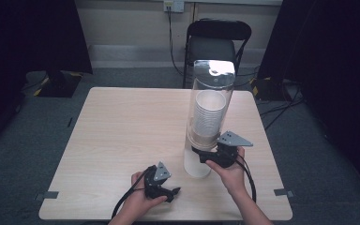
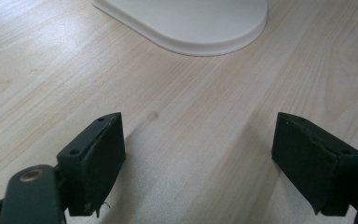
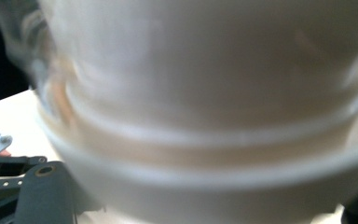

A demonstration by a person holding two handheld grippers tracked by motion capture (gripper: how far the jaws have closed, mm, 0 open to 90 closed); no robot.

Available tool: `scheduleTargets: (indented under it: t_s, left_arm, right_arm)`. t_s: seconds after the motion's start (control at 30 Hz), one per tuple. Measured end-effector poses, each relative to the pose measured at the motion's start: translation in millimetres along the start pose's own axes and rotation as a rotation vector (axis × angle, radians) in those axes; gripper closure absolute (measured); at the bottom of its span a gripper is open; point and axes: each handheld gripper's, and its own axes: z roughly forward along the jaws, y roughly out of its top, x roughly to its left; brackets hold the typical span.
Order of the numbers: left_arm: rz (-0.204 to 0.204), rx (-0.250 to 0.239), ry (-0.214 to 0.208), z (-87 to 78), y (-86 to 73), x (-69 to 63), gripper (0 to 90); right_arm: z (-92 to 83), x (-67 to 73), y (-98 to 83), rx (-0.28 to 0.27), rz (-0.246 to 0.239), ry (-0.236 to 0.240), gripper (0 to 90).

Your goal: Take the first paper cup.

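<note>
Left claw low over desk, jaws apart, empty. Right claw at dispenser base, grip on it unclear. Cups stacked inside dispenser, desk's right side.

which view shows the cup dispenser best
The high view: the cup dispenser stands whole on the table, clear tube, stacked white cups and white base, with the right gripper at its lower part. The right gripper view gives a blurred close-up of the tube and cups. The left gripper view catches just the edge of its base.
</note>
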Motion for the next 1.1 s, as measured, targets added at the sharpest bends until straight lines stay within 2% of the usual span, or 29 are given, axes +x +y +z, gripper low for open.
scheduleTargets:
  t_s: [0.1,0.13,0.17,0.2,0.27,0.57,0.67,0.7,0.73,0.77,0.8,0.83,0.93,1.07,1.1]
  left_arm:
    - [0.000,0.000,0.000,0.0,0.0,0.0,16.8]
    - [0.000,0.000,0.000,0.0,0.0,0.0,16.8]
    - [0.000,0.001,-0.001,-0.1,0.0,0.0,16.8]
    - [0.000,0.000,0.000,0.0,0.0,-0.1,16.8]
    - [0.000,-0.002,0.000,0.1,-0.1,-0.1,16.8]
    - [0.001,-0.002,0.000,0.1,-0.1,-0.1,16.8]
    - [0.001,-0.002,0.000,0.2,-0.1,-0.1,16.8]
    - [0.001,-0.001,0.000,0.0,0.0,0.1,16.8]
    - [0.000,0.000,0.000,0.0,0.0,0.0,16.8]
    - [0.001,0.001,-0.001,-0.1,0.0,0.1,16.8]
    - [0.000,0.000,0.000,0.0,0.0,0.0,16.8]
    - [0.002,0.001,0.000,0.1,0.2,0.3,16.8]
    - [0.001,0.007,0.001,0.1,0.6,0.6,16.7]
    - [0.000,0.005,0.001,0.5,0.7,0.5,16.6]
    - [0.002,0.006,0.001,0.4,0.8,0.6,16.6]
  right_arm:
    - [3.8,2.2,1.2,0.013,0.008,0.011,23.2]
    - [4.1,2.5,0.8,0.014,0.000,0.002,27.4]
    - [3.4,2.1,-0.8,0.011,-0.043,-0.023,32.1]
    - [3.4,0.2,-2.8,0.004,-0.025,0.000,32.4]
    - [2.4,-0.5,-3.5,0.005,-0.033,0.008,32.8]
    - [3.1,-1.4,-11.7,0.004,-0.018,0.021,34.5]
    - [3.5,-2.0,-17.1,0.026,-0.013,0.025,35.6]
    - [6.6,-3.3,-27.1,0.116,-0.013,0.032,36.8]
    - [9.1,-5.3,-40.7,0.157,-0.009,0.027,36.9]
    - [10.7,-6.6,-52.2,0.228,-0.007,0.022,36.8]
    - [12.9,-9.7,-71.2,0.282,0.003,0.024,36.8]
    - [13.4,-11.3,-75.1,0.307,-0.004,0.027,36.7]
    - [5.6,-12.3,-56.1,0.265,-0.053,0.032,36.5]
    - [4.4,-10.9,-61.0,0.295,-0.041,0.064,36.2]
    - [3.7,-10.5,-65.4,0.326,-0.060,0.072,36.1]
